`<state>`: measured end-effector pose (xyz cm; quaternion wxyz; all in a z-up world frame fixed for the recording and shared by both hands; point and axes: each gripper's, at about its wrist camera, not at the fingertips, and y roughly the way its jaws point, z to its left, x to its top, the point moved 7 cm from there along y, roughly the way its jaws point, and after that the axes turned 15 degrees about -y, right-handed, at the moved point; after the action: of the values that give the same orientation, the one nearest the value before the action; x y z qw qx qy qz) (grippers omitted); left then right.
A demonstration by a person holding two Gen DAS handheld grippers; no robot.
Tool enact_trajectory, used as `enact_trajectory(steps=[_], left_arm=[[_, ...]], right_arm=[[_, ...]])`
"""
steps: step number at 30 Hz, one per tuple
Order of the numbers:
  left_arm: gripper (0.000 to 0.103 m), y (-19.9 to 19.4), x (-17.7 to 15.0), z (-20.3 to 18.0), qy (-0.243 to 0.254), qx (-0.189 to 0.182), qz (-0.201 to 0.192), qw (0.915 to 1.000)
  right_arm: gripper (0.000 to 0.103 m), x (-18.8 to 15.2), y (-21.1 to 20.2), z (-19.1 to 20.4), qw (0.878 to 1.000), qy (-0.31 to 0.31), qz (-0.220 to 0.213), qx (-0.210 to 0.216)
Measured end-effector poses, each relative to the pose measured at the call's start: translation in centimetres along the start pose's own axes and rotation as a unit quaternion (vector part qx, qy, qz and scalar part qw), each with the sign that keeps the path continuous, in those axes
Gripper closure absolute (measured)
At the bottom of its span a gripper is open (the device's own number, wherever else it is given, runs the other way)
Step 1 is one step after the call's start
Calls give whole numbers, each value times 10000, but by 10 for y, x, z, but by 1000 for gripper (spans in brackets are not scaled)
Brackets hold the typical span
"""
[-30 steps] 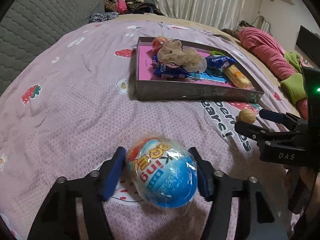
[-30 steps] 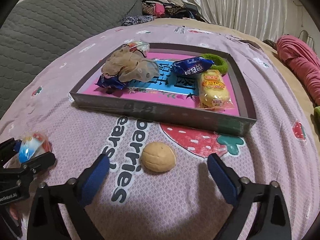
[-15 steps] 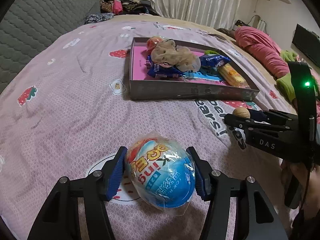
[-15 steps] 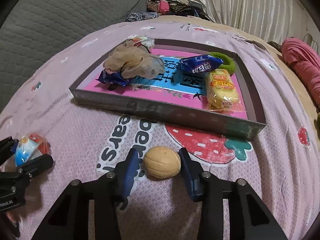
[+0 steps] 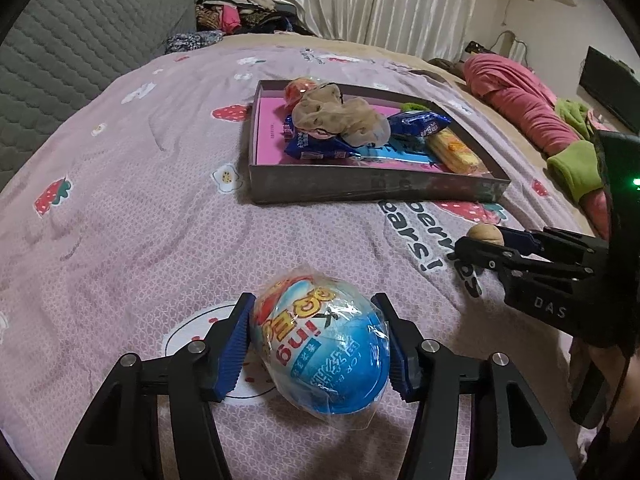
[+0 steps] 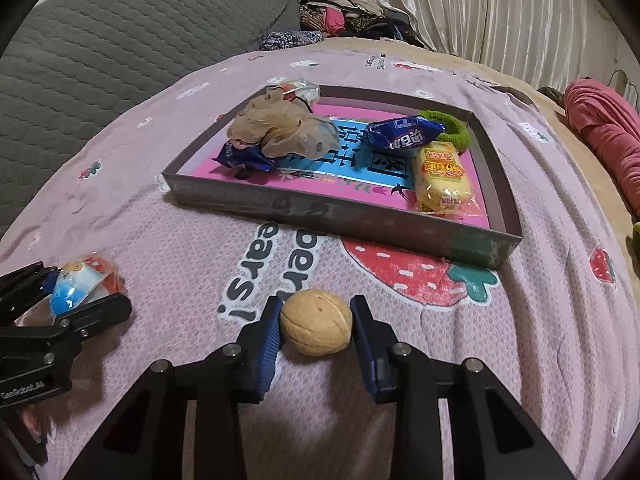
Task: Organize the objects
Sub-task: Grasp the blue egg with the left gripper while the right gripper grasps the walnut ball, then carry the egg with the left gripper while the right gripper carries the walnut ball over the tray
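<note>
Grasping stage: left gripper (image 5: 318,344) clamps a wrapped toy egg (image 5: 320,340) on the bed (image 5: 120,200), well short of the tray (image 6: 340,216); right gripper (image 6: 316,330), jaws just closing, pinches a walnut (image 6: 316,328) nearer it. Next, probably lift both into the tray.

"DAS" on the right hand-held gripper (image 5: 482,240) — "ears!" on the bedspread (image 6: 256,276).
</note>
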<state>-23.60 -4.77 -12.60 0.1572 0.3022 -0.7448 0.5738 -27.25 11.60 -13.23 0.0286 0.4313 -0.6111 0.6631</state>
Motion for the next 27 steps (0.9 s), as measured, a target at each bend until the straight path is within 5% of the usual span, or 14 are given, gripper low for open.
enact_trajectory(steps=[27], left_arm=[[43,-59,-6,-21,173,-83,-372,9991]], right_arm=[[68,-5,-74,33,9993,-178,-339,-54]])
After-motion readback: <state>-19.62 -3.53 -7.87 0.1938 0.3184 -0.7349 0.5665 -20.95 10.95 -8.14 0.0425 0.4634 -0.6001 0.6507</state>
